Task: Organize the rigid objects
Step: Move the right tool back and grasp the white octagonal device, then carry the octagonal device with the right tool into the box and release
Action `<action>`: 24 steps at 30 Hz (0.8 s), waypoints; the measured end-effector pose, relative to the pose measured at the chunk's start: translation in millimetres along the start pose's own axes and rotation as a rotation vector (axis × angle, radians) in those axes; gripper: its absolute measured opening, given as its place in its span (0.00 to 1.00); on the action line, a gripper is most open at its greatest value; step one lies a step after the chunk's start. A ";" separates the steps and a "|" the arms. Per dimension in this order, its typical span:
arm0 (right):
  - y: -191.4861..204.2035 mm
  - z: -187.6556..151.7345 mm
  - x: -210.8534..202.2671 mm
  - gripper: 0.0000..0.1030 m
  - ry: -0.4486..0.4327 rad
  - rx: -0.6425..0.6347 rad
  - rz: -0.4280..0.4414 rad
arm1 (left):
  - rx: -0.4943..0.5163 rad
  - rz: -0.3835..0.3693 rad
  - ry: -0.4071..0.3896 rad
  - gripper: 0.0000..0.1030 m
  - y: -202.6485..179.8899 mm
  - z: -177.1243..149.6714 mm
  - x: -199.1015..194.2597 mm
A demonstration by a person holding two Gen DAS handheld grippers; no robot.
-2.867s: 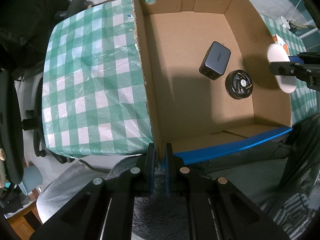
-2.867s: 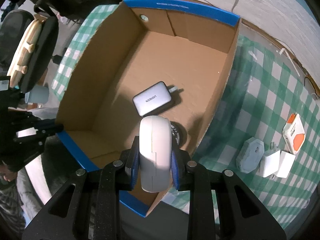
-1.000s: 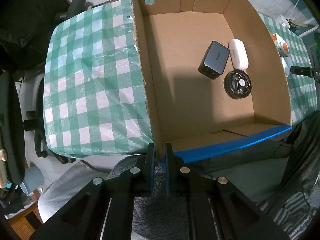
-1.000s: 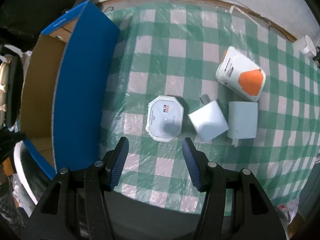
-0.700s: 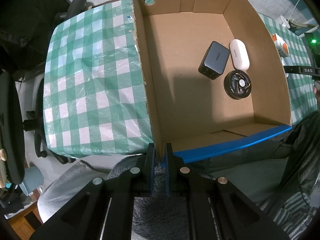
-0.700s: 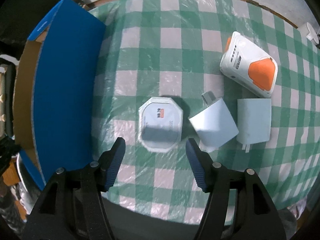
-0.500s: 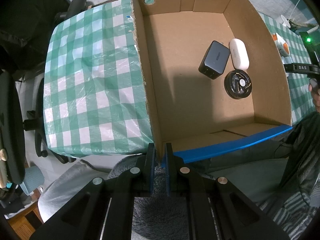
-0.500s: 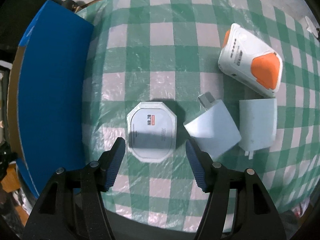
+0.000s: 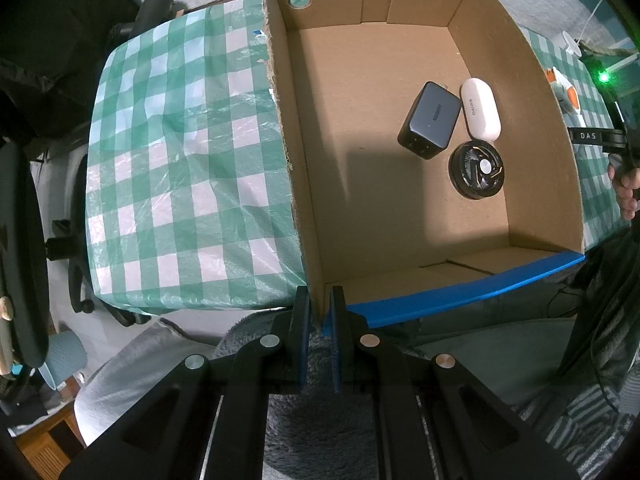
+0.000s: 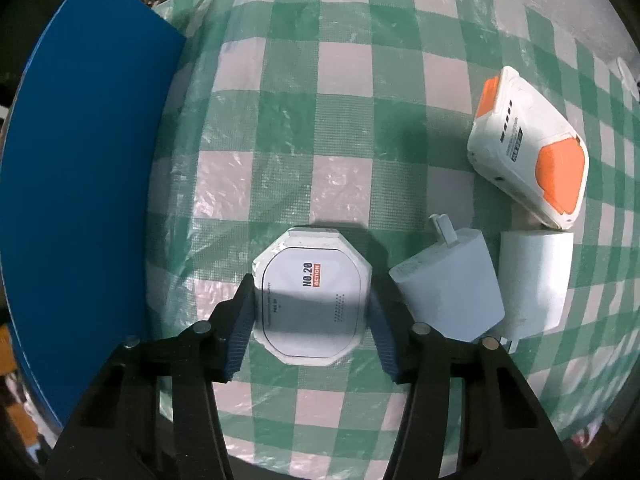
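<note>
My left gripper [image 9: 319,320] points straight down and is shut on the near left wall of the cardboard box [image 9: 296,168] by its blue-taped corner. Inside the box lie a dark grey charger [image 9: 430,120], a white oval case [image 9: 480,110] and a black round disc [image 9: 476,170]. My right gripper [image 10: 312,320] hangs low over the checked cloth. A white octagonal device [image 10: 312,292] lies between its fingers. The jaws are closing; the left pad is at the device's edge, and a thin gap shows at the right pad.
Right of the octagonal device lie a white cube charger [image 10: 448,284], a white adapter [image 10: 534,276] and a white-and-orange device [image 10: 528,160]. The box's blue outer wall [image 10: 80,180] stands to the left. A person's hand [image 9: 626,188] shows beyond the box's right wall.
The white oval case, held by my right gripper earlier, now lies in the box. My right gripper moved out over the cloth and sank around the octagonal device, jaws narrowing. The left gripper kept still.
</note>
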State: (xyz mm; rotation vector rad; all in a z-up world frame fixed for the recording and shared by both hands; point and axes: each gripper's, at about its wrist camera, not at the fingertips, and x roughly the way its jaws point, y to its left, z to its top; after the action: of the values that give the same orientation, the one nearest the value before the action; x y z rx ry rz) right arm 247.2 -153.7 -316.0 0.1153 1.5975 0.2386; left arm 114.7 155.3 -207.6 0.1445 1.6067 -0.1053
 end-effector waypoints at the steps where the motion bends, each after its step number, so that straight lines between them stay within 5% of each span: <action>1: 0.2 -0.7 0.4 0.52 0.003 0.004 0.000 | -0.002 -0.002 0.000 0.07 0.3 0.1 0.1; 24: 41.6 -20.3 -67.6 0.52 -0.015 -0.140 0.025 | -0.008 -0.012 -0.004 0.08 3.2 1.0 3.0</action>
State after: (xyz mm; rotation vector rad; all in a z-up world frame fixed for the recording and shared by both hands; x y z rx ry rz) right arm 226.8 -129.8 -240.3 0.0290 1.5604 0.3669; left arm 116.1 158.4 -210.6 0.1286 1.6038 -0.1083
